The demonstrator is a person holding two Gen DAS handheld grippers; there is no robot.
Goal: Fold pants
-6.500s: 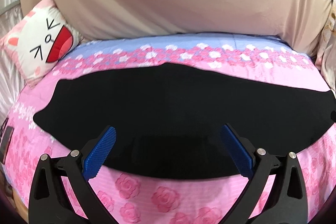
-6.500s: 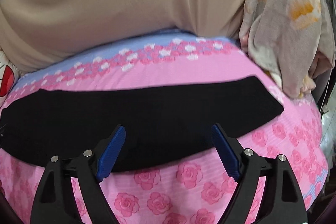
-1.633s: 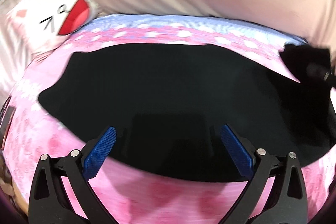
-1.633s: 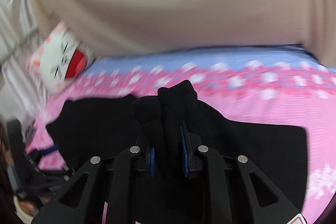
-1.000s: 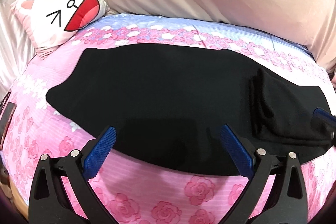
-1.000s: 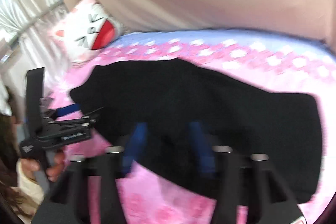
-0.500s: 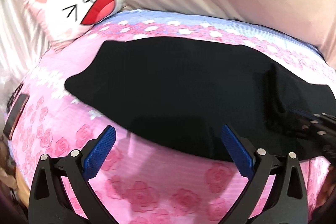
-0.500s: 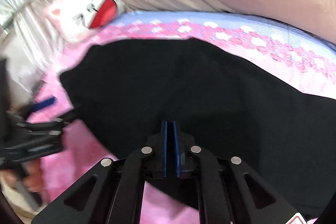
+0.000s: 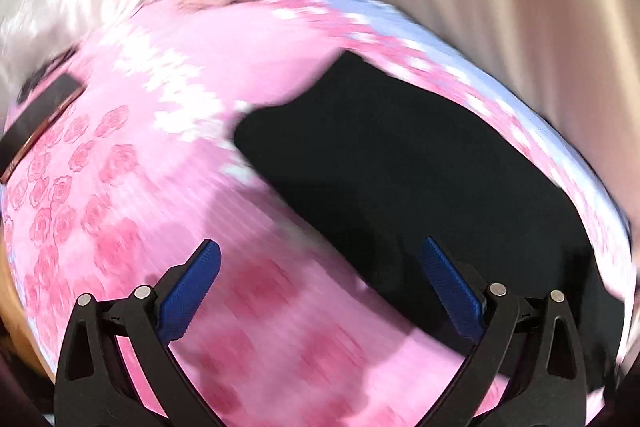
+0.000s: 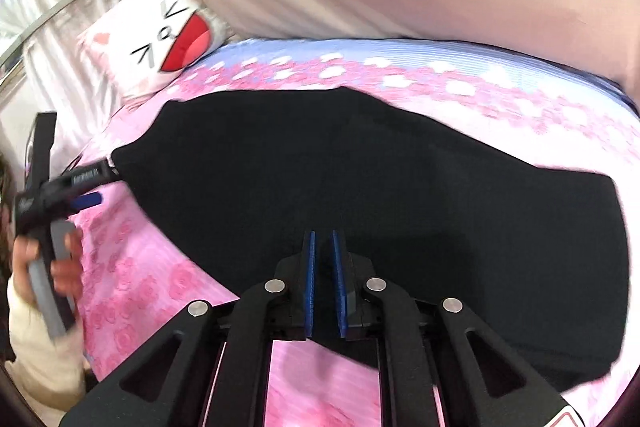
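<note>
Gone from the right hand-held gripper (image 10: pixel 323 279) is the bunched leg end it carried over: its jaws have just been parting and now stand a slit apart, nothing between them. Black soft-fabric pants (image 10: pixel 360 195) lie flat on the pink rose-print bed (image 10: pixel 132 291), doubled once, so one lengthwise fold looks done and more remain. Their long axis runs from just below the white cartoon-cat pillow (image 10: pixel 156 47) away to the right. Beside the pillow-side end, the left hand-held gripper (image 9: pixel 320 291) hangs wide open, empty.
</note>
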